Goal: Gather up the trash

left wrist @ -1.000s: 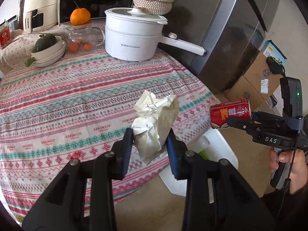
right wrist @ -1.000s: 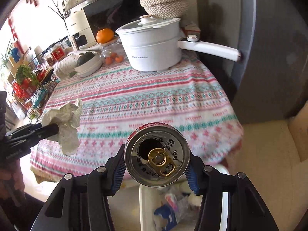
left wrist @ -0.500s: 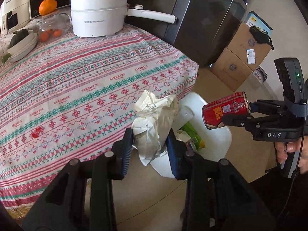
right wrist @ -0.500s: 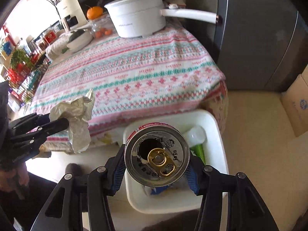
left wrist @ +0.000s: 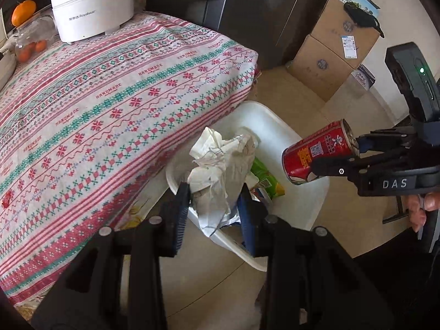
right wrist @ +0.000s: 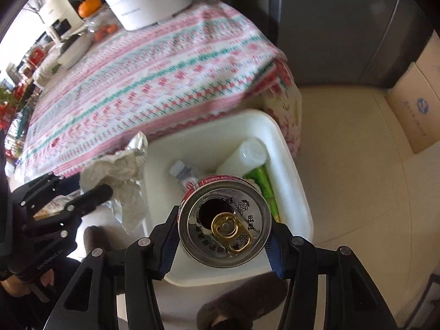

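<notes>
Table [left wrist: 115, 104] w/ patterned cloth fills the left of both views; pot [left wrist: 90, 13] and fruit sit at its far end, not part of the job. White bin [right wrist: 291, 170] stands on the floor tight against the table's corner, prob. so trash can go straight off the edge into it; it already holds a pale bottle [right wrist: 243, 159], a small clear bottle [right wrist: 183, 172] and a green wrapper [left wrist: 265, 177]. Both grippers are poised above the bin, each w/ one piece, so I judge this as the drop stage. Right gripper [right wrist: 222, 236] has its jaws clamped on the can [right wrist: 224, 221], one pad each side of the body, can lying sideways w/ its base aimed at the bin in the left view — over the bin's near-right part. Can: red w/ print, silver top, gold tab, mouth open, looks empty but can't confirm. Left gripper [left wrist: 214, 206] has its jaws pinched on the paper [left wrist: 220, 170], over the bin's table-side rim. Paper: crumpled white wad, loose folds, a tail hanging below the pads; light, may cling or drift, so release well inside the rim.
</notes>
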Demonstrator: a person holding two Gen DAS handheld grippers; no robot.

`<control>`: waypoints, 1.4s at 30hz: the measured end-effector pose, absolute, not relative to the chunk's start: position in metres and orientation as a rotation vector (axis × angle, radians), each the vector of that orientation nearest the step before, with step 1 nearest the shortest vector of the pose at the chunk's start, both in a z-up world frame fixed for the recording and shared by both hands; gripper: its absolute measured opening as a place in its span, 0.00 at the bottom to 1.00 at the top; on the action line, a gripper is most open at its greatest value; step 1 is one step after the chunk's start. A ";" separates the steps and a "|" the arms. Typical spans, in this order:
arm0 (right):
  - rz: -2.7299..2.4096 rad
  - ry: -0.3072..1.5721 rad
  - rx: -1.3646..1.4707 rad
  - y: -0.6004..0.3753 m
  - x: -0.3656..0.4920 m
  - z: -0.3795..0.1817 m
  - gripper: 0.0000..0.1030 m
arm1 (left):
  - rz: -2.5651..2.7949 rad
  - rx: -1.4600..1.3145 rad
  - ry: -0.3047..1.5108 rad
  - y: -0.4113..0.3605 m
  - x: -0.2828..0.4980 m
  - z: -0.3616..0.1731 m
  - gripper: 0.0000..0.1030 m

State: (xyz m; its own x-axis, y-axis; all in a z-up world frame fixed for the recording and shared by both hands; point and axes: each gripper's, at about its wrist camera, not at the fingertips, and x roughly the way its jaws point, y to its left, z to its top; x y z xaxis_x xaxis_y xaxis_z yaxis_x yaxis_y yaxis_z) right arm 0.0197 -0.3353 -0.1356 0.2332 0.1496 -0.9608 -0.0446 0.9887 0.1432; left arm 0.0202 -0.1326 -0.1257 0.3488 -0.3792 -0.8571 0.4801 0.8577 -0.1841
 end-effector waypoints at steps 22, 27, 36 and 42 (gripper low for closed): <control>0.015 1.361 0.175 -0.380 0.016 -0.142 0.69 | -0.558 0.184 1.094 -0.162 0.018 -0.134 0.62; 0.002 1.353 0.175 -0.384 0.016 -0.141 0.70 | -0.531 0.174 1.077 -0.152 0.018 -0.126 0.72; -0.006 1.322 0.139 -0.377 0.016 -0.133 0.70 | -0.425 0.185 1.052 -0.123 0.013 -0.107 0.81; 0.028 1.268 0.127 -0.365 0.015 -0.116 0.71 | -0.356 0.144 1.022 -0.093 0.006 -0.088 0.82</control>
State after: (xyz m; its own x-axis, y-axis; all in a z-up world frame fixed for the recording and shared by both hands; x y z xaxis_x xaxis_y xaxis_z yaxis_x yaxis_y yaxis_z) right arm 0.0154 -0.3646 -0.1164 0.2992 0.0916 -0.9498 0.0492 0.9926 0.1112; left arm 0.0065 -0.0926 -0.0876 0.4702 -0.2231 -0.8539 0.3564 0.9331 -0.0475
